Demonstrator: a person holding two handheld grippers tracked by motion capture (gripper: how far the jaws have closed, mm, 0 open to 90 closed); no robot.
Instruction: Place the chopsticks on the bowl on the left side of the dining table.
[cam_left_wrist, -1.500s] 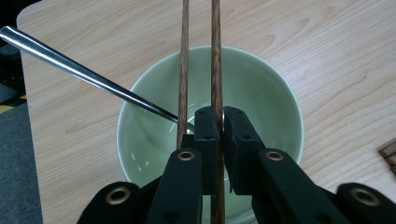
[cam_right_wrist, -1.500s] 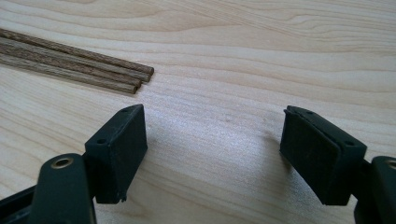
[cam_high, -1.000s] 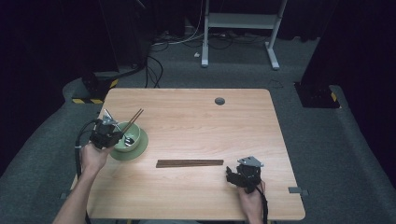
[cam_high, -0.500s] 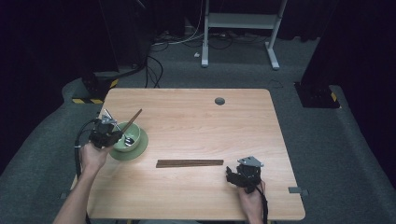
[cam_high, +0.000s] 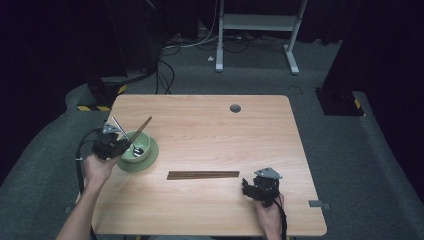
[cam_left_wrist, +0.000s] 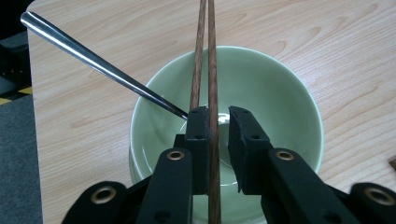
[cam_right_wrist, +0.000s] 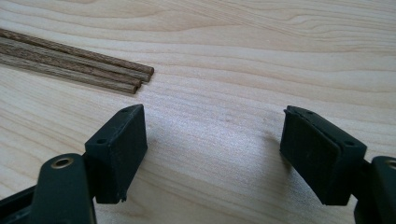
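Left gripper (cam_high: 116, 145): at the left of the high view, over the near rim of the bowl; its jaws have just been opening. In the left gripper view (cam_left_wrist: 218, 122) a gap shows between the pads, and the pair of chopsticks stands in that gap, against the left pad and clear of the right one, so it is slightly parted and not pinching.
Pair of chopsticks (cam_left_wrist: 208, 56): two brown sticks side by side, running from the bottom edge of the left gripper view up over the bowl and out of the top edge; both ends are cut off there. In the high view (cam_high: 141, 129) they slant up and right from the bowl.
Bowl (cam_left_wrist: 285, 93): pale green, lower middle of the left gripper view; its near rim is hidden behind the jaws. In the high view (cam_high: 131, 154) it sits on a green saucer (cam_high: 150, 159).
Spoon (cam_left_wrist: 93, 60): metal handle leaning to the upper left; its bowl end is hidden behind the left pad.
Right gripper (cam_right_wrist: 212, 149): jaws spread wide over bare table (cam_right_wrist: 261, 51), nothing between them. In the high view (cam_high: 248, 187) it rests at lower right.
Loose chopsticks (cam_right_wrist: 79, 70): a bundle at the upper left of the right gripper view, far ends cut off by the frame edge; their number is hard to tell. In the high view (cam_high: 202, 175) they lie level at the middle.
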